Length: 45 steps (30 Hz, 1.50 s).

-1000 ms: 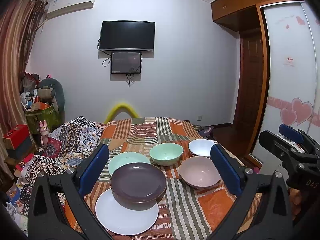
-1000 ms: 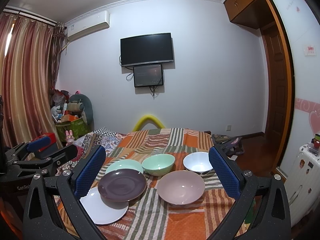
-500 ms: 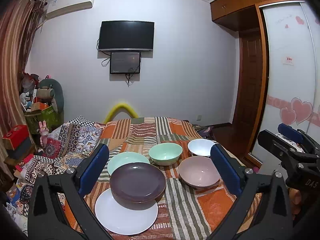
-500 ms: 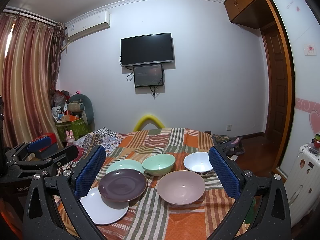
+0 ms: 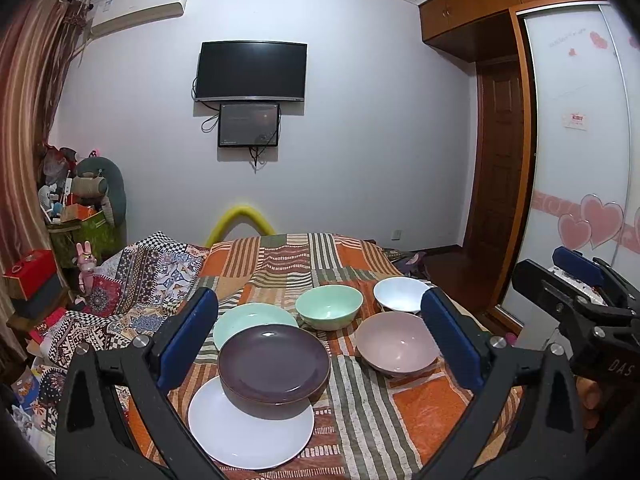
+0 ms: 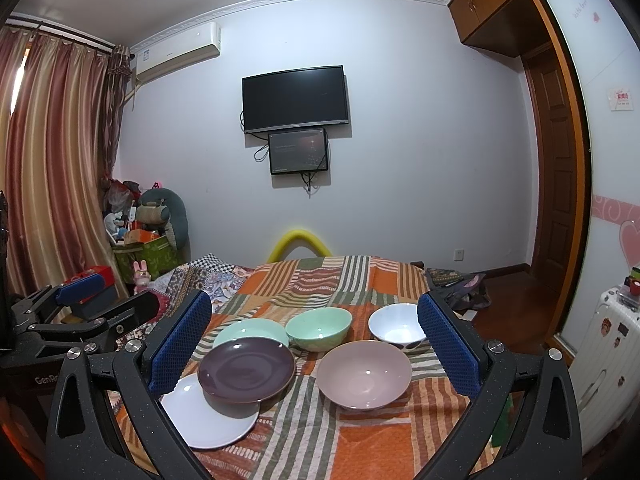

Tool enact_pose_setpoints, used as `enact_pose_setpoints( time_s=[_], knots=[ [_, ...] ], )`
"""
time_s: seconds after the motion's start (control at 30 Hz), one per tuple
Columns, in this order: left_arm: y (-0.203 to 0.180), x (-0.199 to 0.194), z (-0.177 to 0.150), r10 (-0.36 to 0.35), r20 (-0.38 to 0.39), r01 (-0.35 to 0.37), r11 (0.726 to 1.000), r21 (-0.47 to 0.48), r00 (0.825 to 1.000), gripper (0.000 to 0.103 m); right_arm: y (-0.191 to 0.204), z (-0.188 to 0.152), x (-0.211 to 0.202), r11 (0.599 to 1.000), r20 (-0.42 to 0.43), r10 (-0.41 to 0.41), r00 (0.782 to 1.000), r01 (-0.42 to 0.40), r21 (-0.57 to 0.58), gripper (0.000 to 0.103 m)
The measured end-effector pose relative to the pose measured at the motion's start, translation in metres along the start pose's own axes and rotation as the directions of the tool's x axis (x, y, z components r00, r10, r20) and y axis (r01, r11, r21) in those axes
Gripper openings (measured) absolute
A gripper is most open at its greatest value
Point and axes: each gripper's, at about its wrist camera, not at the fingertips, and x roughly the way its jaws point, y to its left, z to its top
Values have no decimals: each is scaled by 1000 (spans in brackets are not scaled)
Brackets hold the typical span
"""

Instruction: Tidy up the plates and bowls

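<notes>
My left gripper (image 5: 319, 342): spread wide, holding nothing, raised above the near end of the bed.
My right gripper (image 6: 314, 344): also spread wide and empty, just to the right of the left one.
White plate (image 5: 240, 436): nearest to me, flat on the striped bedspread (image 5: 416, 400), low between my left gripper's fingers.
Purple plate (image 5: 274, 364): lies on the far part of the white plate, overlapping it.
Pink bowl (image 6: 364, 374): right of the purple plate, upright, between my right gripper's fingers.
Pale green plate (image 5: 252, 318): behind the purple plate, its near edge hidden by it.
Green bowl (image 5: 329, 306): further back, beside the pale green plate.
White bowl (image 6: 396, 324): furthest right, behind the pink bowl.
Television (image 6: 295, 98): on the far wall.
</notes>
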Motion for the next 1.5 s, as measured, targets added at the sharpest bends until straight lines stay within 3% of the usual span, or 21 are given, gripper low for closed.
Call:
enact_pose_setpoints(
  time_s=[0.43,0.6,0.8,0.93,1.0,1.1,1.27,1.37,1.5],
  knots=[
    [3,4,-1,-17,2,17,1000,-13,1000,103,0,-3,5,1000,-2,9,1000,-9,21,103],
    [12,11,-4,13,-2,-13,1000,3,1000,103,-1,-8,19,998,-34,47,998,-45,50,103],
    [45,37,-15,13,-85,-14,1000,-18,996,103,-1,-24,53,997,-136,62,989,-54,57,103],
    [75,62,-26,53,-155,-61,997,-48,986,99,2,-36,76,998,-200,56,978,-48,44,102],
    [88,77,-32,80,-199,-90,995,-41,977,84,2,-43,89,997,-237,62,970,-52,49,101],
    [107,103,-45,94,-271,-109,993,-40,958,73,3,-53,108,996,-293,77,953,-62,62,94],
    [143,148,-71,58,-398,-109,988,-106,916,54,8,-71,138,992,-389,122,913,-99,79,76],
    [160,174,-88,42,-456,-117,984,-136,889,46,13,-83,158,990,-445,138,885,-114,81,69],
    [174,202,-112,20,-510,-112,982,-150,860,38,18,-98,178,991,-493,133,860,-114,69,68]
  ],
)
